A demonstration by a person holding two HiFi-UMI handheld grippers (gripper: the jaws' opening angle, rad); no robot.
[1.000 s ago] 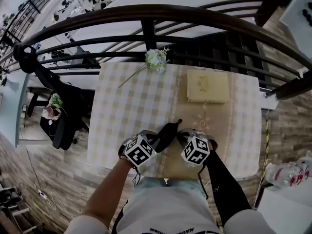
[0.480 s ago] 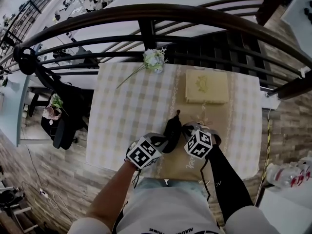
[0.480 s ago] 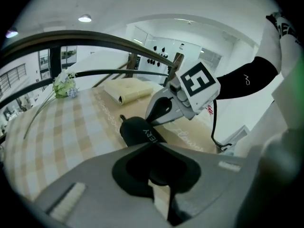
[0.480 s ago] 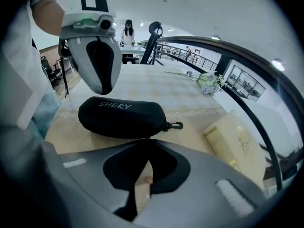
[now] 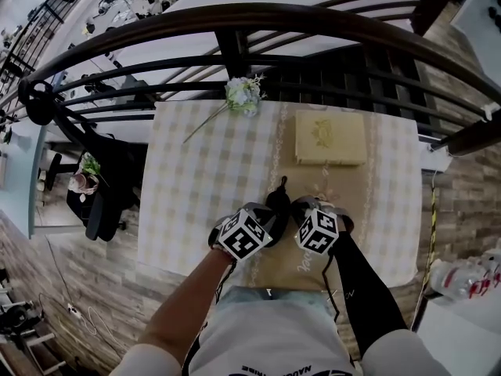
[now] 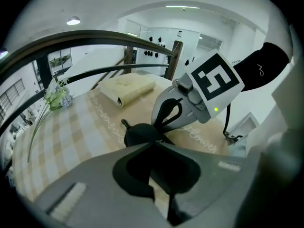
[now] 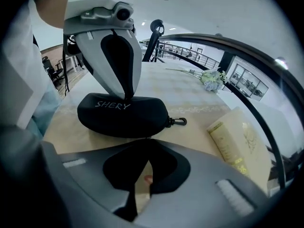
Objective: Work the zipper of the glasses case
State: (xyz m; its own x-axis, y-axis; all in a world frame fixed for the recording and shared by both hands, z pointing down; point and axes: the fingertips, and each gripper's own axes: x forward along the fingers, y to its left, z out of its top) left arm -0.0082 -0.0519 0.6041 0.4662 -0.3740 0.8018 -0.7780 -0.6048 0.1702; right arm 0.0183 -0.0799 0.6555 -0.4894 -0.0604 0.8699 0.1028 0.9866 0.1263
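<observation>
A black soft glasses case [image 5: 275,204] printed SHERY lies on the checked tablecloth near the front edge, between both grippers. In the right gripper view the case [image 7: 123,115] has a small clip [image 7: 179,122] on its right end. My left gripper [image 5: 268,222] is shut, its tips pinching the case's upper ridge [image 7: 128,97]. My right gripper [image 7: 148,139] is shut too, tips meeting at the case's near seam on what looks like the zipper pull. In the left gripper view the right gripper [image 6: 160,134] touches the case [image 6: 140,134] just beyond my left gripper [image 6: 154,145].
A cream book [image 5: 329,138] lies at the table's far right. A sprig of pale flowers [image 5: 241,94] lies at the far edge. A dark curved railing [image 5: 235,53] runs just behind the table [image 5: 196,178]. Floor drops off on both sides.
The left gripper moved right and forward, closing in beside the right gripper. The case swung from lying diagonal to pointing more straight away and shifted slightly farther from me.
</observation>
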